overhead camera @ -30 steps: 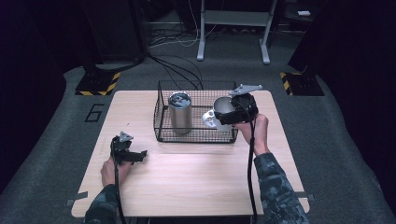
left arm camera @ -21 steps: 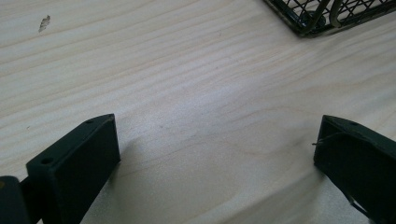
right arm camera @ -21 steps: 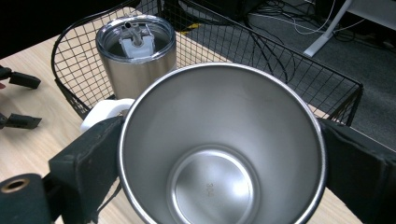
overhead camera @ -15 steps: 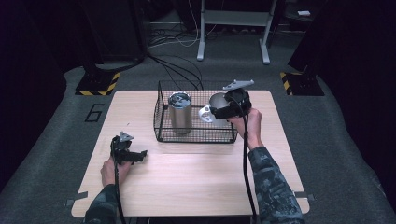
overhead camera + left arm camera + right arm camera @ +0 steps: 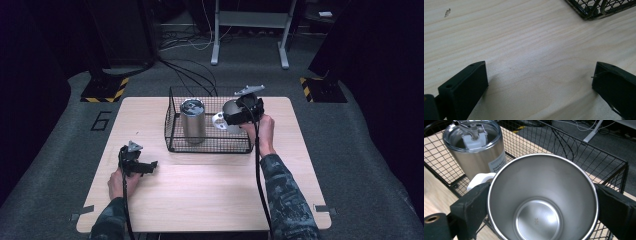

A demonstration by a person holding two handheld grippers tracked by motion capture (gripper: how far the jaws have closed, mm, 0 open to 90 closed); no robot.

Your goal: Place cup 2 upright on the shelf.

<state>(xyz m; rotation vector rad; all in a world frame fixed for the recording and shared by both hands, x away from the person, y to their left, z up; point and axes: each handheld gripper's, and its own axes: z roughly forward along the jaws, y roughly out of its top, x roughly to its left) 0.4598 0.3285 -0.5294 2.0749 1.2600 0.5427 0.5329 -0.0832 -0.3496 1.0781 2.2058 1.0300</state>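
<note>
My right gripper is shut on a steel mug with a white handle, its jaws pressing the rim on both sides. I hold the mug over the right part of the black wire basket. A lidded steel tumbler stands upright in the basket's left part; it is also seen behind the mug as the tumbler in the right gripper view. My left gripper rests low on the wooden table at the front left, open, with bare wood between its jaws.
A basket corner lies ahead of the left gripper. Beyond the table are a grey floor, cables, a metal stand and yellow-black striped blocks.
My right gripper has carried the mug leftward and slightly forward, from the basket's right edge to over its right part. The left gripper has stayed put.
</note>
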